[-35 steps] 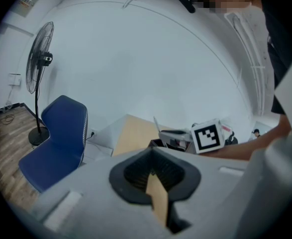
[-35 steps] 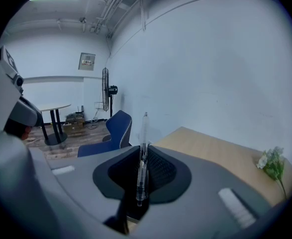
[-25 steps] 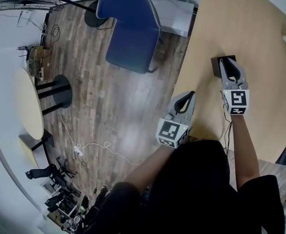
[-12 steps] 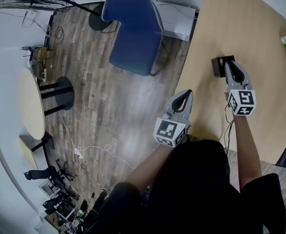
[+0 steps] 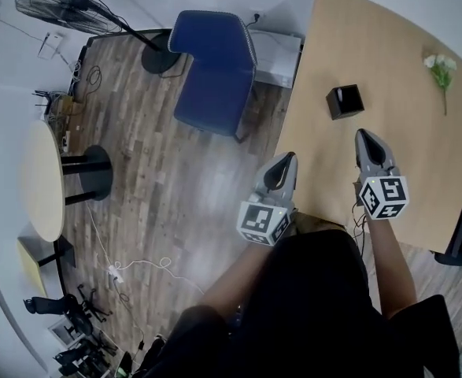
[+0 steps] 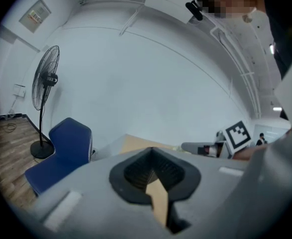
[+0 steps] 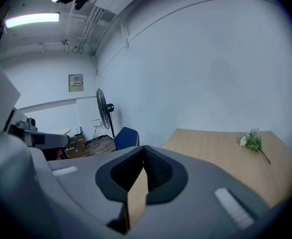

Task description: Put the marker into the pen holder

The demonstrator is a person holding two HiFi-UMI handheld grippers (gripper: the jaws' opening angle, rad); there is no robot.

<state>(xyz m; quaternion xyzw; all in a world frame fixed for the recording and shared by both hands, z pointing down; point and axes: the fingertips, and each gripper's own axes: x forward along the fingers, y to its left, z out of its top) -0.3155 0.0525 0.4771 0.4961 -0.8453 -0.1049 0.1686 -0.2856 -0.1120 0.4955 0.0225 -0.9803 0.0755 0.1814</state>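
The black square pen holder (image 5: pixel 345 101) stands on the light wooden table (image 5: pixel 388 30), near its left edge. No marker shows in any view, and I cannot see inside the holder. My right gripper (image 5: pixel 365 135) hovers over the table a short way nearer me than the holder, apart from it, its jaws shut with nothing between them (image 7: pixel 143 153). My left gripper (image 5: pixel 287 157) hangs at the table's near left edge, also shut and empty (image 6: pixel 152 156). Both gripper views look over the room and miss the holder.
A sprig of white flowers (image 5: pixel 439 63) lies at the table's far right. A blue chair (image 5: pixel 215 68) stands on the wooden floor left of the table, with a standing fan (image 5: pixel 57 6) behind it. A round side table (image 5: pixel 40 181) is at far left.
My right gripper has drawn back from the pen holder toward me, and its jaws have come together. The left gripper has hardly moved.
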